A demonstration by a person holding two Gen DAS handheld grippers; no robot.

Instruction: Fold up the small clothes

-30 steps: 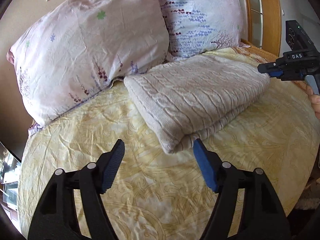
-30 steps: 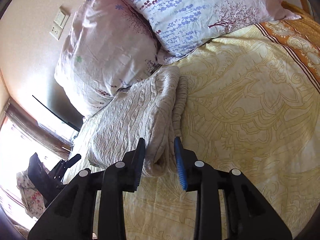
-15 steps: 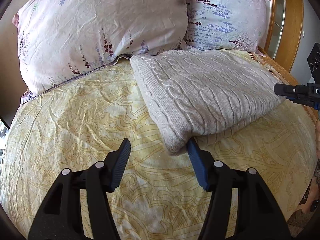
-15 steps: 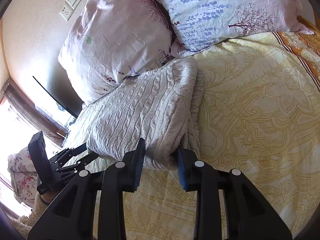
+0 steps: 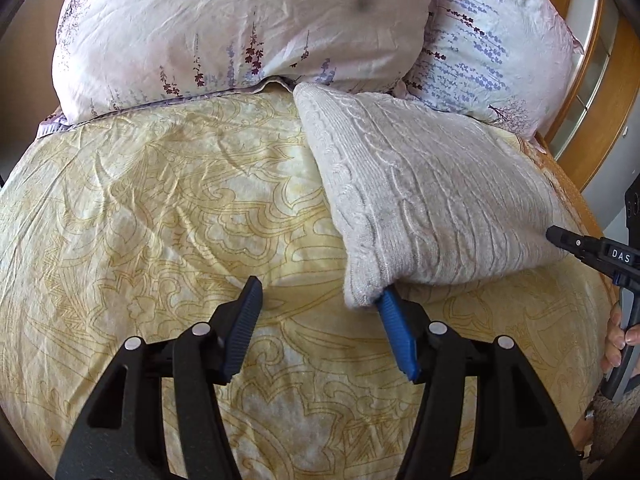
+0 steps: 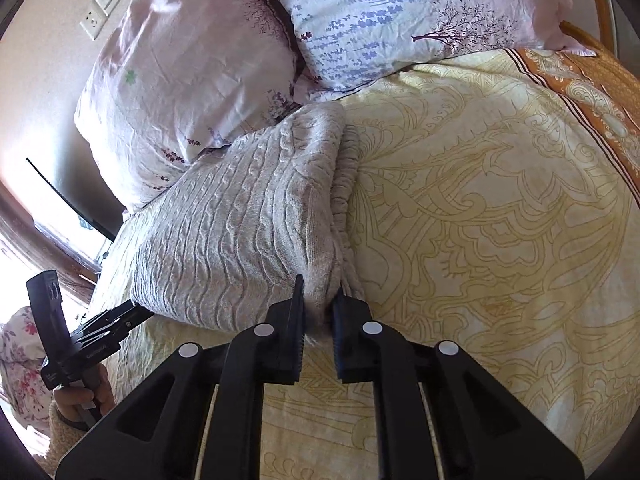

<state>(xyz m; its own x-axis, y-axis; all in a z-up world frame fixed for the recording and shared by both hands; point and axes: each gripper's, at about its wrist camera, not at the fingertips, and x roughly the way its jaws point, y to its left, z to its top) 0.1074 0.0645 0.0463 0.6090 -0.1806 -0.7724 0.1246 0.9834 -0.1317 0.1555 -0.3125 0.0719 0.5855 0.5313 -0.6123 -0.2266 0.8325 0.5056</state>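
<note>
A folded grey cable-knit sweater (image 5: 432,200) lies on the yellow patterned bedspread (image 5: 180,220), its far end against the pillows. In the left wrist view my left gripper (image 5: 320,292) is open. The sweater's near corner rests against its right finger (image 5: 394,320), and the left finger stands clear over the spread. In the right wrist view the sweater (image 6: 240,240) runs away from my right gripper (image 6: 319,292), whose jaws are closing on the other near corner, pads pressing the knit. Each gripper also shows at the other view's edge: right gripper (image 5: 556,236), left gripper (image 6: 138,312).
Two floral pillows (image 5: 240,20) (image 5: 500,52) lean at the head of the bed. A wooden frame (image 5: 592,100) stands to the right of them. A wall socket (image 6: 96,12) is on the left wall. The spread (image 6: 480,220) has an orange border at the far right.
My right jaws have narrowed and now pinch the sweater's corner. My left gripper rolled and moved in, narrowing a little, so its right finger now meets the other corner.
</note>
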